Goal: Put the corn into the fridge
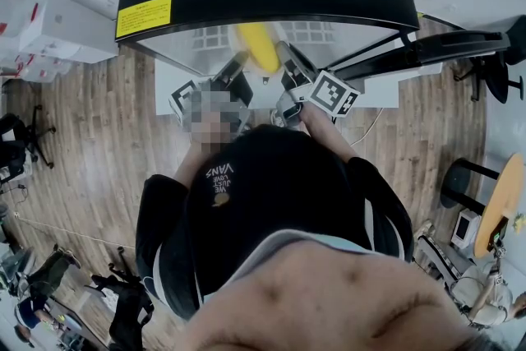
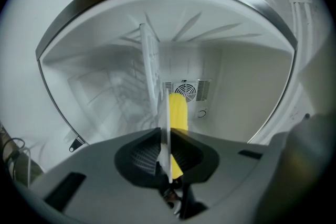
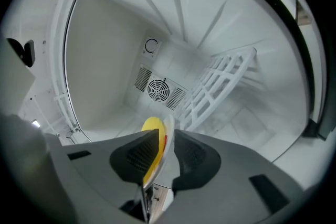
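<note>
corn (image 2: 179, 107) on white plate (image 2: 168, 113) just inside fridge (image 2: 247, 86), left gripper (image 2: 168, 139) clamped on plate rim, right gripper (image 3: 167, 139) slack around it: risk of one-sided sag, plate tipping, corn rolling off if unsupported underneath.

Wire shelf (image 3: 224, 75) amid open fridge (image 3: 100, 60) interior

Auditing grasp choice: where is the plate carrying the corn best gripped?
Probably at the thin near rim of the plate, coming from the fridge opening with one jaw above, one below: it is flat, and the corn occupies its middle.
</note>
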Motion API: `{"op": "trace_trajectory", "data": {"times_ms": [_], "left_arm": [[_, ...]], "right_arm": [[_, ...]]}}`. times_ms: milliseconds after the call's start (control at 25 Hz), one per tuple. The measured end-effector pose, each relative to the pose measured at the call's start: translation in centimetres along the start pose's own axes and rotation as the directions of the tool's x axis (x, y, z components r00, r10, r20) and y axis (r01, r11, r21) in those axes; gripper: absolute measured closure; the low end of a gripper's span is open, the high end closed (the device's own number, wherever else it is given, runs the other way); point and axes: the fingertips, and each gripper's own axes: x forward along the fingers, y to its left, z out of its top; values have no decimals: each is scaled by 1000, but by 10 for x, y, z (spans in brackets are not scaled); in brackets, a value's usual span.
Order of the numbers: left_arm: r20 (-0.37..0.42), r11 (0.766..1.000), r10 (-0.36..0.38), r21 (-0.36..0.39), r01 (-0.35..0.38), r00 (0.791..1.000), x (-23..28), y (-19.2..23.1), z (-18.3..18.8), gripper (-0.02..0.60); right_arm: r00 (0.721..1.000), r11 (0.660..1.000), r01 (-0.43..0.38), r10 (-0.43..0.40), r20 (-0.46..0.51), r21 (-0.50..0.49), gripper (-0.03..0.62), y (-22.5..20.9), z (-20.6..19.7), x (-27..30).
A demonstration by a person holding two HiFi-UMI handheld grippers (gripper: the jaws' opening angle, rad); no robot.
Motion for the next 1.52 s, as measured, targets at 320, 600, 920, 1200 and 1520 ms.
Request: {"op": "trace_trajectory", "data": {"times_ms": [320,600,920,1200,1520], "left_arm": [[17,1000,4,-13,-4,1000,2,0,2,548],[44,1000,5,-31,-3,999,4,0,2,548],[63,999,0,-44,3,998,6,-1,4,548],[64,999,3,-47,0,998,8,0,4,546],[63,999,1,-41,1,998,7,-1,5,546]], "right_arm": [[1000,1000,5,-5,12,-8,505,-3,4,-6],[1000,997,-7,9,27,-82,478,2,10,-16],[1000,965,-13,16,9,-261,452,13,8,-27],[1000,907,-11,3,-19,-422,431,19,-2,-35],[998,817,-15,-25,-61,-577,426,26,-17,-41]]}}
